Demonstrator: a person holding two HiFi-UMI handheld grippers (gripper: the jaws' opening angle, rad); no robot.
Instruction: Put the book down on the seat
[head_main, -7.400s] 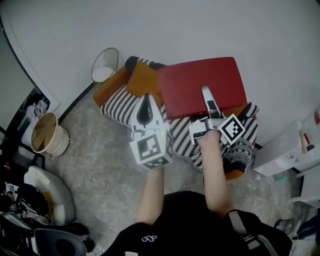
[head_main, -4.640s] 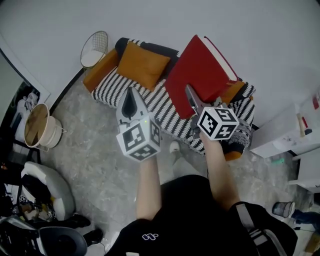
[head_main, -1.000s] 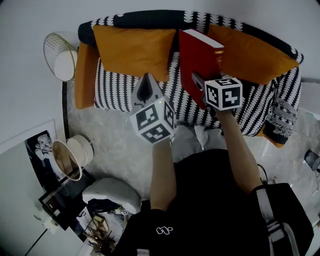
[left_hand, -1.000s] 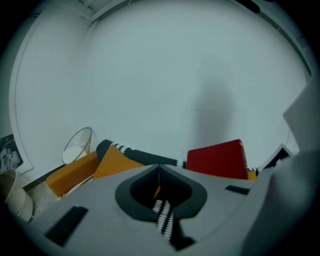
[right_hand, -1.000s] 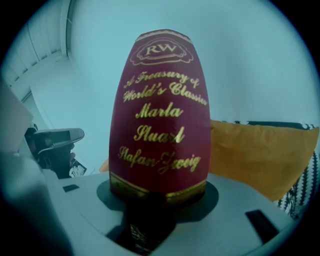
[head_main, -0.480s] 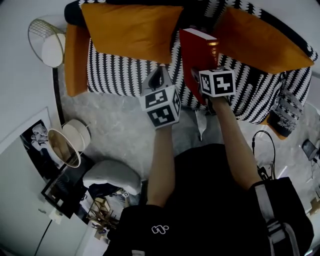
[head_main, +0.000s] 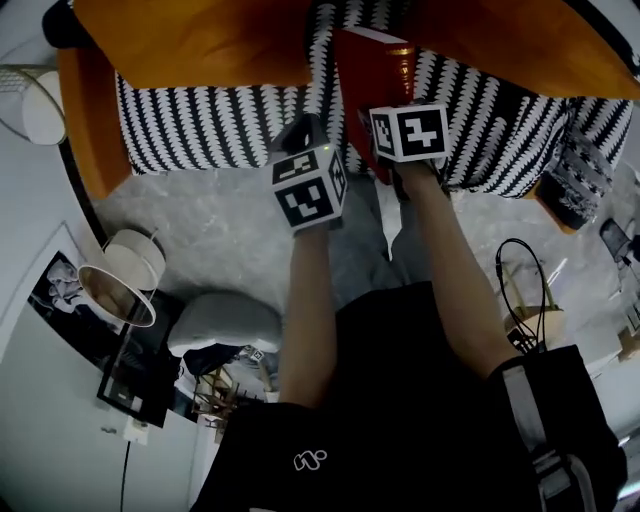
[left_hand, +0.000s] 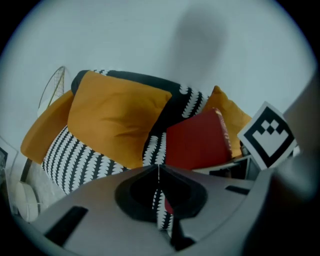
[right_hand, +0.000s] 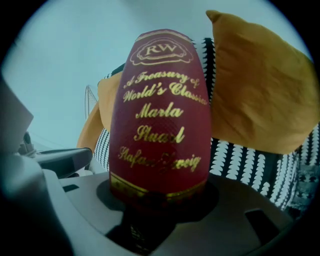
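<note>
One red book (right_hand: 165, 115) stands upright with its gold-lettered spine facing the right gripper (right_hand: 157, 197), whose jaws pinch its lower end. It hangs over the one striped sofa (head_main: 200, 125), between two large orange cushions (head_main: 190, 40) (head_main: 520, 40); whether it touches the seat cannot be told. The left gripper (left_hand: 159, 172), just beside it, has its jaws pressed together on nothing.
</note>
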